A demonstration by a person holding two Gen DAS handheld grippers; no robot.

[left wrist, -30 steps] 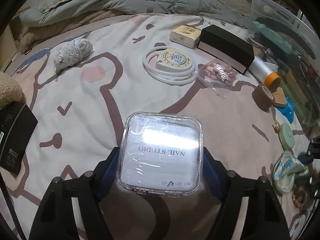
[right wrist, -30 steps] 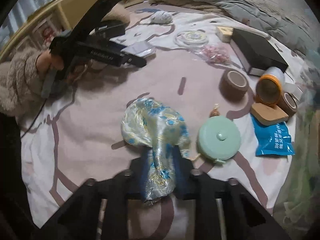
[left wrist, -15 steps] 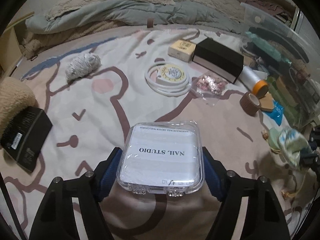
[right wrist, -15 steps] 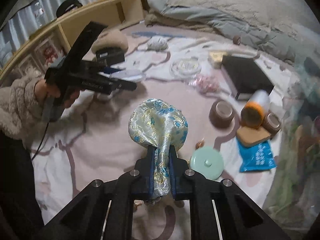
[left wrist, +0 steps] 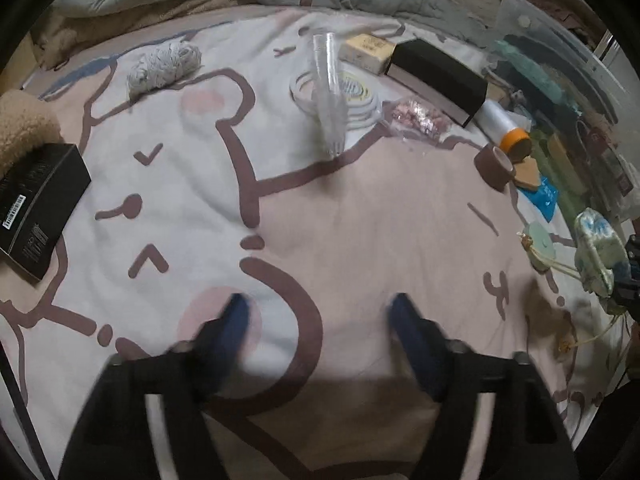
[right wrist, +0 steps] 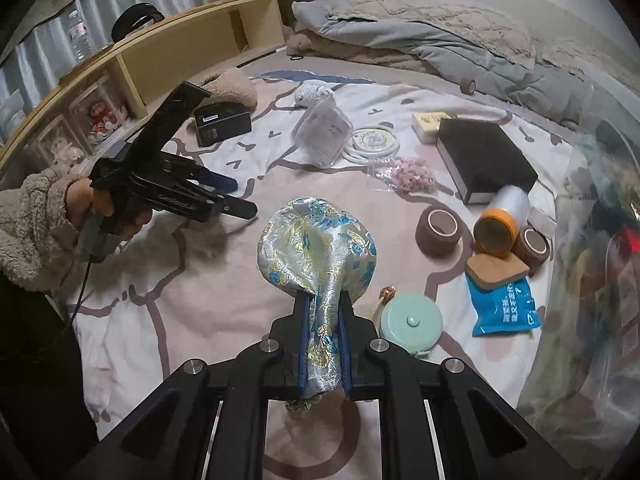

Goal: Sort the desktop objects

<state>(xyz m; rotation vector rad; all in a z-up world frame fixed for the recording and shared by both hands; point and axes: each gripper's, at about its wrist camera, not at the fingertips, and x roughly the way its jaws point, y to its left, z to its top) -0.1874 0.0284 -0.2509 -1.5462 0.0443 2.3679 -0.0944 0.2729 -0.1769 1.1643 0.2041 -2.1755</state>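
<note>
The left hand-held gripper (left wrist: 320, 320) has just been opening and stands apart with nothing between its fingers. The clear plastic case (right wrist: 322, 130) is off the bed (left wrist: 360, 220), tilted in blur over the white ring (right wrist: 374, 142) toward the far edge. The right hand-held gripper (right wrist: 324, 316) is clamped on the brocade pouch (right wrist: 316, 248), raised above the bed's near right part.

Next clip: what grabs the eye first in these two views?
The brocade pouch, pinched by its neck in the shut right gripper, fills the middle of the right wrist view. Beyond it a clear case is blurred, seemingly in mid-air above the white ring. The left gripper has just been opening and stands empty over the bear-print bedsheet.
</note>
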